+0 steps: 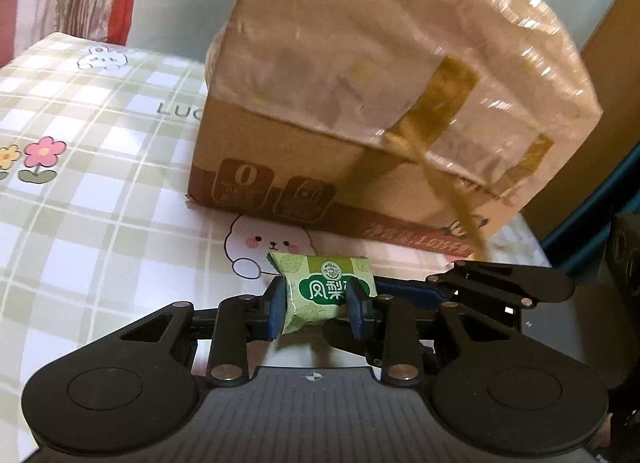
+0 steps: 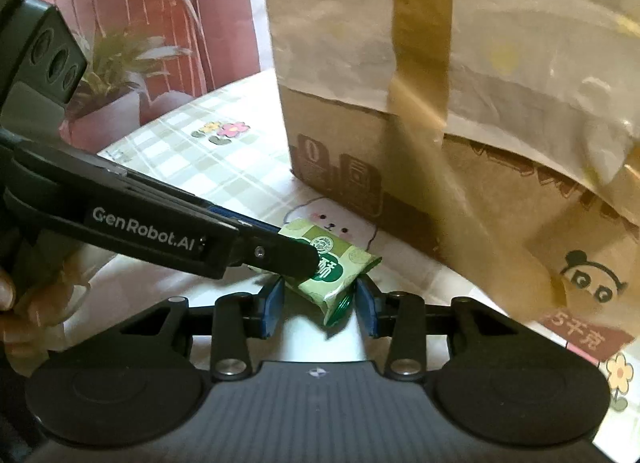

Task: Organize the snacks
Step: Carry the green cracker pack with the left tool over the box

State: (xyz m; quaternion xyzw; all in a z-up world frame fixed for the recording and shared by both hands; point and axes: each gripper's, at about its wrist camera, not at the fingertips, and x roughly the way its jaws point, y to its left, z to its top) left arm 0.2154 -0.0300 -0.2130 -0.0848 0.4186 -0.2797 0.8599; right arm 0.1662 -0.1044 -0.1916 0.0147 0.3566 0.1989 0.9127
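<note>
while the left hand-held gripper (image 1: 316,309) presses its blue pads (image 1: 277,313) against both sides of a small green snack packet (image 1: 325,291), the packet sits upright between them, white characters on a dark green patch facing the left wrist camera. it is low over the counter (image 1: 100,191), which is covered with a green-and-white plaid cloth printed with pink and yellow flowers and a white cartoon animal (image 1: 256,243). whether the packet rests on the cloth or is lifted clear of it cannot be told.

from the right wrist view, the same packet (image 2: 340,267) lies tilted, its crimped lower end pointing down between the blue pads (image 2: 273,309) of the right hand-held gripper (image 2: 320,309). those jaws stand partly apart, a gap on each side of the packet's end, so they do not pinch it. the left tool reaches in from the left edge of this view as a black arm marked "genrobot.ai", its tip closed on the packet's upper part. a hand (image 2: 16,303) holding that tool shows at the left edge.

just behind the packet stands a large cardboard box (image 1: 360,135), its upper part wrapped in pale paper under shiny film and bound with a brown-gold tape strip (image 1: 440,103) that runs down its front. brown printed icons line its lower edge, and a panda drawing (image 2: 592,279) shows near its right corner. beyond the counter hangs a pinkish picture of a potted plant (image 2: 120,75) and a red chair.
</note>
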